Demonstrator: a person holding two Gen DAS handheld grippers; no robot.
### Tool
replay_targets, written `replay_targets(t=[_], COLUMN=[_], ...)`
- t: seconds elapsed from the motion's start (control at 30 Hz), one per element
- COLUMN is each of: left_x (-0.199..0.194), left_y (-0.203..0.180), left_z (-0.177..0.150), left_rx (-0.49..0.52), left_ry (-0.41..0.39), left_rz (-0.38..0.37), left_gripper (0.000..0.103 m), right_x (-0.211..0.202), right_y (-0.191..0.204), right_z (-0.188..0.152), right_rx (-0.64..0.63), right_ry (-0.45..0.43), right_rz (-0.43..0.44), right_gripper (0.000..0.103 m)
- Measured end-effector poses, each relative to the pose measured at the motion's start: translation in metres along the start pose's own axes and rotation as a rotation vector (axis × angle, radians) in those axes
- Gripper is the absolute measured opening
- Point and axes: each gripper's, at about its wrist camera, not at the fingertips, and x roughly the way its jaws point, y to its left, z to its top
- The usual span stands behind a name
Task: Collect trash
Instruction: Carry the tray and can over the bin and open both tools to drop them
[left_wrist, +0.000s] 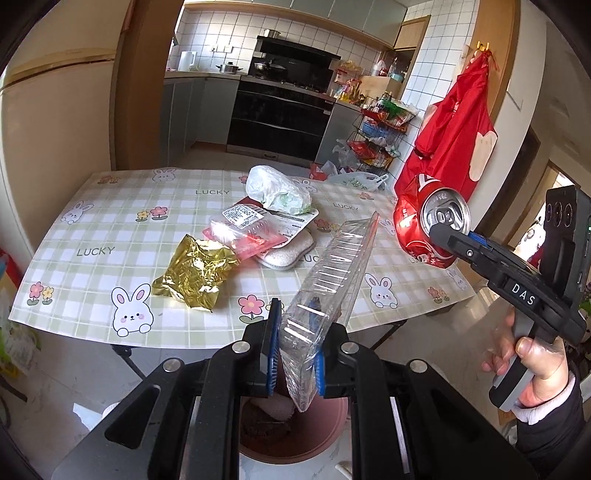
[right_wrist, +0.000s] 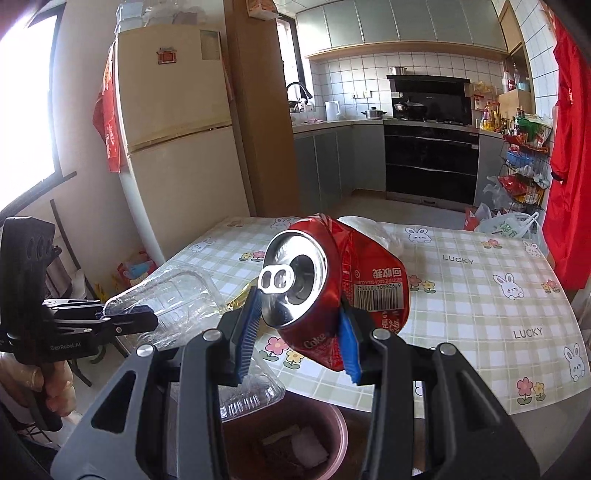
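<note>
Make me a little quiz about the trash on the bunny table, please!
1. True or false: the left claw is clamped on a clear plastic tray.
2. What does the right claw grip? A) banana B) crushed red can C) spoon
3. Which shiny wrapper lies on the tablecloth nearest the left claw?

Key: 1 true. 2 B. 3 the gold foil wrapper.

Left wrist camera looks forward along its gripper's fingers, angled down over the checked table toward a kitchen; the right wrist camera faces likewise from further right. Both show the table and pink bin close below.
</note>
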Motion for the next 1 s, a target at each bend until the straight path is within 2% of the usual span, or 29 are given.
replay_targets(t=[0.23,0.33,0.47,0.57,0.83,0.93,1.0], left_x=[0.015,0.020,0.028,0.029,0.024,0.016,0.008], left_y=[-0.003,-0.001,0.001,0.002,0.000,0.003,0.007], left_z=[-0.004,-0.006,-0.010,-0.012,-0.004,0.001,0.005], left_rx=[0.008,-0.007,-0.028,-0.034,-0.029,-0.028,-0.033], left_ry=[0.039,0.061,0.091,0.088,0.056,0.019,-0.012], left_rz=[-0.006,-0.031,-0.061,-0.079,-0.082,-0.052,-0.028], left_gripper=[0.016,0.017,0.030,0.035,0.035,0.046,0.056], right_x=[0.002,0.005,0.008,0.010,0.012,0.011,0.009], right_y=[-0.005,-0.005,-0.004,-0.003,-0.003,-0.002,-0.001], right_z=[-0.001,-0.001,-0.001,-0.002,-0.003,-0.002,-0.002], right_rx=[0.015,0.020,0.019,0.015,0.008,0.006,0.002], right_ry=[0.005,0.010,0.016,0.020,0.028,0.027,0.023], right_rz=[-0.005,-0.007,-0.004,-0.001,0.007,0.011,0.016], right_gripper=[0.041,0.041,0.041,0.041,0.041,0.041,0.041])
